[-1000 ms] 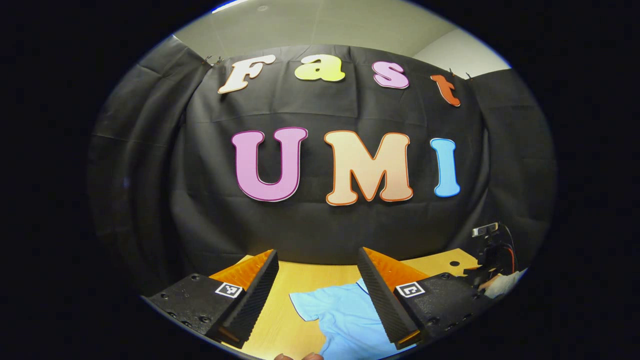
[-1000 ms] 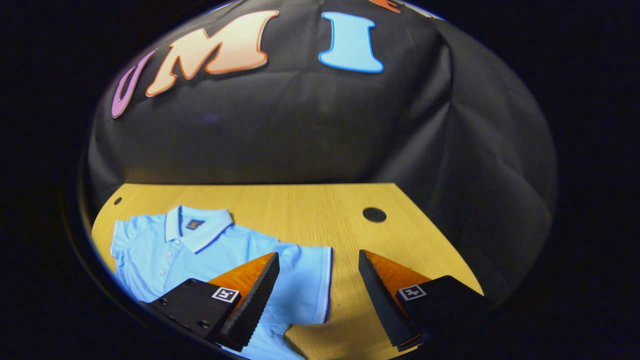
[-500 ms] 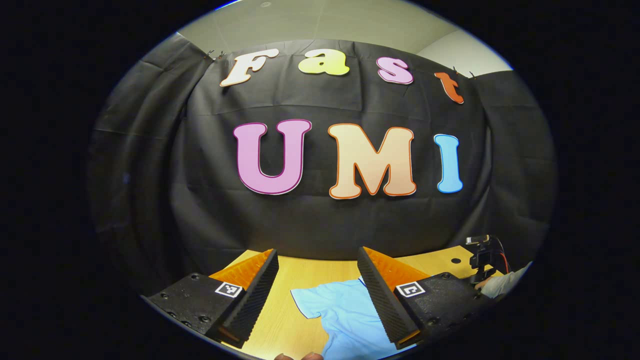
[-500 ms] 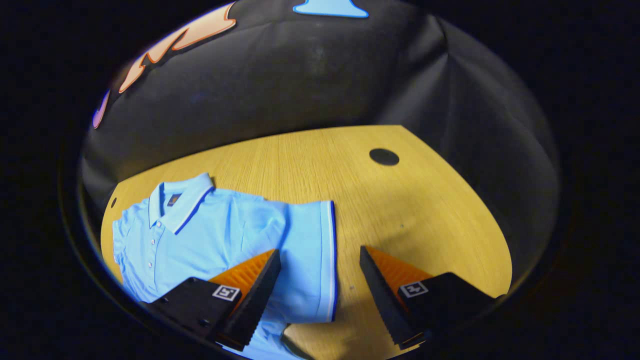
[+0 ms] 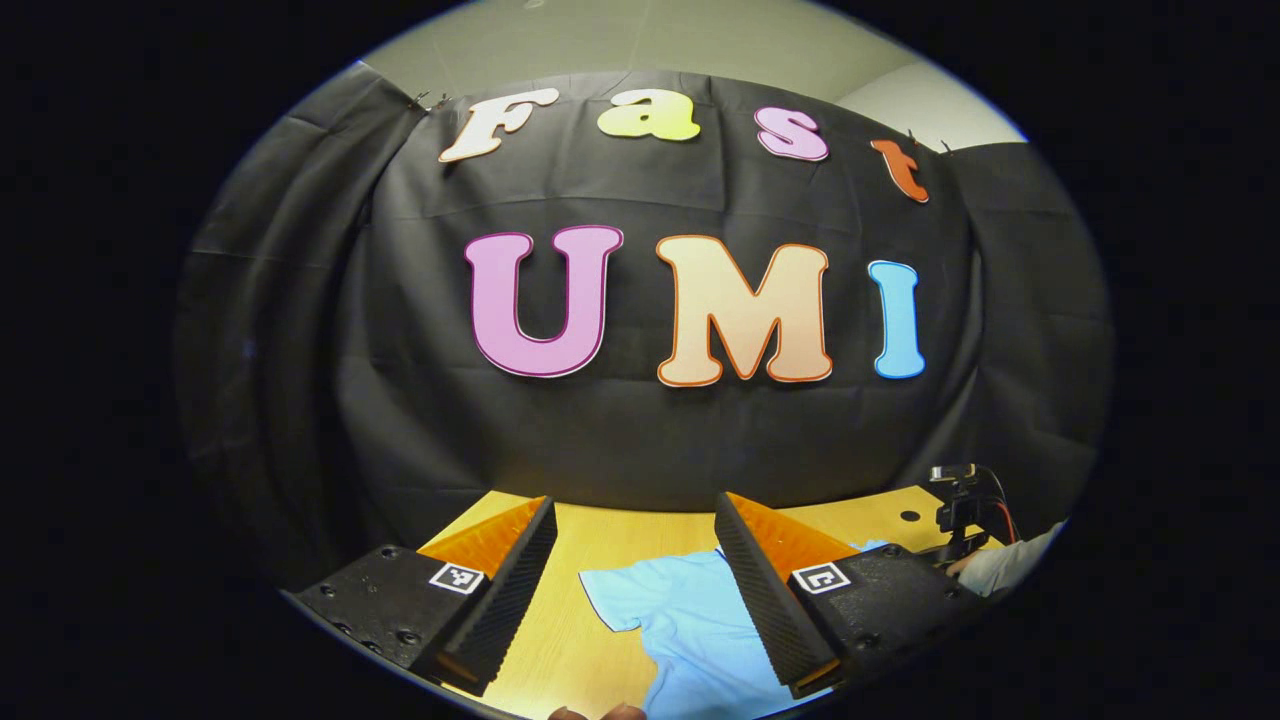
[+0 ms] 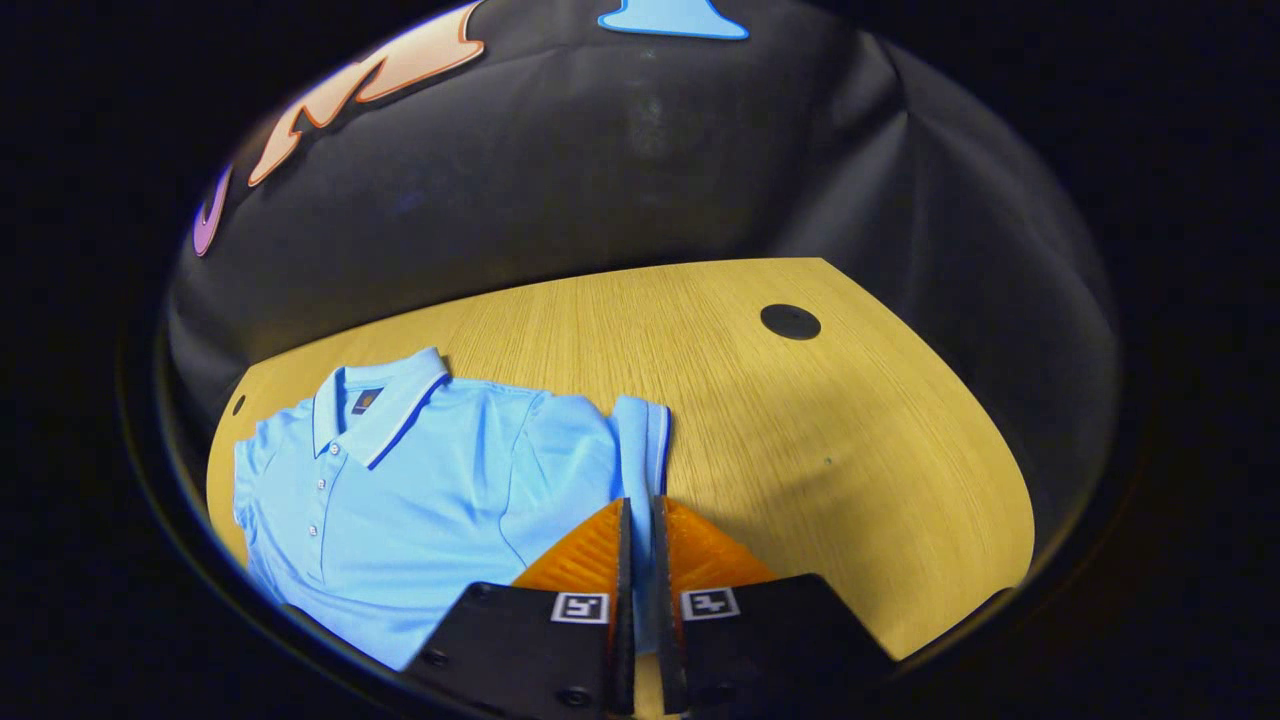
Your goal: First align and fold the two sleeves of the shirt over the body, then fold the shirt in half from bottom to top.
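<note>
A light blue polo shirt lies flat on the wooden table, collar toward the far side. My right gripper is shut on the shirt's right sleeve, pinching the cuff with its white-and-blue trim between both fingers. In the left gripper view, my left gripper hangs open above the table, its fingers wide apart. The shirt's other sleeve and part of the body lie below and between those fingers, apart from them. The right gripper's hand and body appear at the far right of that view.
A round dark hole marks the tabletop right of the shirt, with bare wood around it. A smaller hole sits near the table's left edge. The black cloth wall stands close behind the table.
My right gripper has gone from wide open to shut, closing on the right sleeve's cuff, and the sleeve has bunched narrower. The left gripper has barely moved and stays open.
</note>
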`<state>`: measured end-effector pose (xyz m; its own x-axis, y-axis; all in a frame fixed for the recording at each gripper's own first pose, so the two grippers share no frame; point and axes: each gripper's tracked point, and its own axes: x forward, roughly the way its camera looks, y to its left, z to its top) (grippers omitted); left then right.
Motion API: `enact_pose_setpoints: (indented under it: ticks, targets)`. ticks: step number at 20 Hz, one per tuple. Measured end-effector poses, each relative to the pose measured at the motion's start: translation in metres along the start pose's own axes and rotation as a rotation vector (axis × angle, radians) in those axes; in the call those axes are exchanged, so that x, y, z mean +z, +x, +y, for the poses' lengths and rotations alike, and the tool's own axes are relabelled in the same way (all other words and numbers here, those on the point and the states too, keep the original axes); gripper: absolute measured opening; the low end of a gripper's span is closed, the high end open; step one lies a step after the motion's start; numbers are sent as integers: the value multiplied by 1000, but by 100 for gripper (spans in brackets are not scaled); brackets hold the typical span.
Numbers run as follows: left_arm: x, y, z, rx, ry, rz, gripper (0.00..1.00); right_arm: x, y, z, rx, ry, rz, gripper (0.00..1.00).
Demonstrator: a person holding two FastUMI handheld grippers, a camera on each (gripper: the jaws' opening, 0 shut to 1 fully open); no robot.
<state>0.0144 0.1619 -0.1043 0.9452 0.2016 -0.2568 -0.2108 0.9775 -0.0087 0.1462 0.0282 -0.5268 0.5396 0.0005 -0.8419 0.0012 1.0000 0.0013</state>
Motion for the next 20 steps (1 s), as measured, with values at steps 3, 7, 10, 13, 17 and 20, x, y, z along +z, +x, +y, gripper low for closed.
enact_pose_setpoints:
  ticks: [3, 7, 10, 13, 17, 20]
  targets:
    - [-5, 3, -3, -9, -1, 14, 94, 10, -9, 12, 40, 46, -8, 3]
    - [-11, 11, -2, -16, -17, 21, 96, 38, -33, 58, 162, 94, -71, 3]
    - [-20, 17, 0, -16, -39, 42, 95, 40, -46, 108, 261, 147, -75, 2]
    - [-33, 24, 5, -17, -68, 75, 96, 20, -39, 149, 303, 183, -42, 2]
    - [-52, 33, 13, -11, -96, 113, 96, -3, -25, 163, 285, 178, 0, 3]
    - [-66, 46, 18, -3, -112, 136, 96, -15, -31, 169, 294, 160, 35, 5]
